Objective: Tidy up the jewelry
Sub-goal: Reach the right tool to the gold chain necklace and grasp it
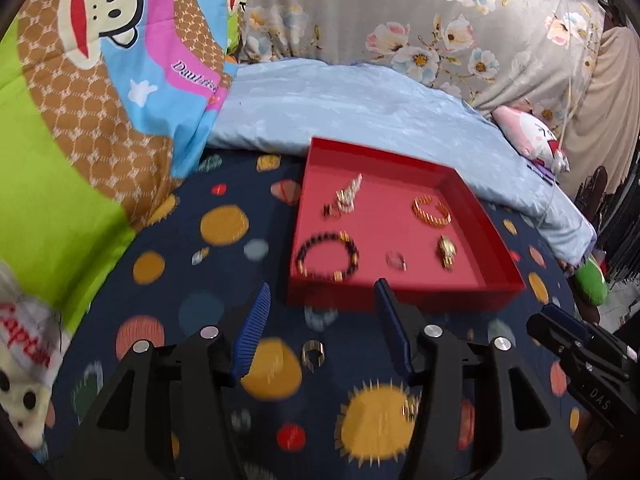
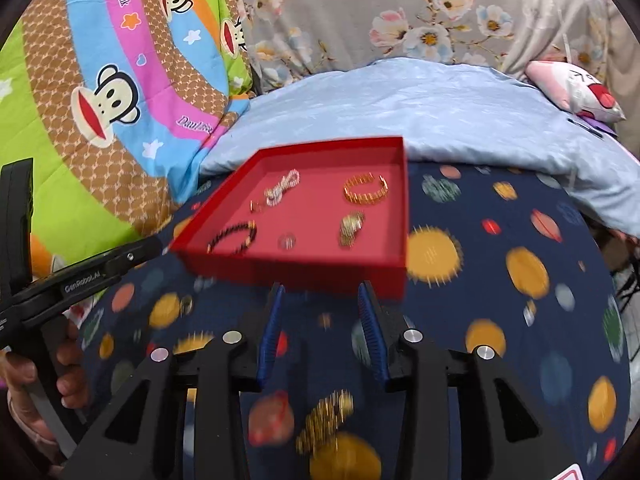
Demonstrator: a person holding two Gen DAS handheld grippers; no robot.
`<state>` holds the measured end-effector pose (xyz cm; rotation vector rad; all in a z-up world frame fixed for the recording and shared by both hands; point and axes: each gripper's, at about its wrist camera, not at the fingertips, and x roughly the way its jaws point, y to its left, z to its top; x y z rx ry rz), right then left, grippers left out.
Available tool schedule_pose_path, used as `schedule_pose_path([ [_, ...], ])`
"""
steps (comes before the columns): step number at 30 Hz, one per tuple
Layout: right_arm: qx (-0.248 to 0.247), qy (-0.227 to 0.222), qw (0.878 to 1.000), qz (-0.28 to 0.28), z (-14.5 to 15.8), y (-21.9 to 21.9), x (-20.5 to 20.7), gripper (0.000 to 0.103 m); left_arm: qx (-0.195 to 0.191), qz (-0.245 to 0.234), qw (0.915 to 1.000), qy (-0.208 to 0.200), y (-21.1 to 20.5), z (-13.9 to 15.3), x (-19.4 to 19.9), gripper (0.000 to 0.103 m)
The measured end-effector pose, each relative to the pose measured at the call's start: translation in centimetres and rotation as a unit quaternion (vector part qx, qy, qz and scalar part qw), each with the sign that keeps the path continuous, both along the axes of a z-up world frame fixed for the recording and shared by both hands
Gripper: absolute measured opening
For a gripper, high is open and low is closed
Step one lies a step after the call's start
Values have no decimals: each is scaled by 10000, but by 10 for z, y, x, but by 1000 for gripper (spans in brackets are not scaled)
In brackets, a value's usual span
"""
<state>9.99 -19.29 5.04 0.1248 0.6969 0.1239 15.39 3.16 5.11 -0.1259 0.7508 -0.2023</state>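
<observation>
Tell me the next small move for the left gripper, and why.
Probably lower the left gripper onto the silver ring and close on it. The ring lies on the blanket outside the red tray, between the open fingers, while five other pieces already sit in the tray. The view is blurred, so slow down first.

The left gripper [image 2: 120, 258], seen from the right wrist view, carries "GenRobot.AI" in small white letters along its black body. The right gripper [image 1: 560, 326], seen from the left wrist view, shows "DAS" on its black housing. The monkey quilt [image 2: 120, 80] bears "Paul frank" in dark script on a pink band, and a second, partly blurred copy lower down. A soft toy [image 1: 24, 336] at the left edge shows red letters reading roughly "Captain", blurred.
</observation>
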Motion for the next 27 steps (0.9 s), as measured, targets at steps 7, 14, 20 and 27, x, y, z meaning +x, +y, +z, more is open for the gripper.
schedule_pose_path([
  [7, 202, 323, 9991, -202, -24, -8, -50, 38, 130, -148, 9995, 257, -5, -23, -58, 52],
  [14, 176, 504, 9976, -431, -44, -18, -84, 40, 256, -148, 9992, 266, 6, -40, -106, 52],
  [20, 119, 647, 9969, -437, -56, -15, -93, 42, 246, -148, 9986, 449, 13, -52, -124, 53],
  [27, 136, 652, 9969, -415, -56, -9, -84, 42, 85, -134, 9978, 640, 16, -58, -120, 55],
])
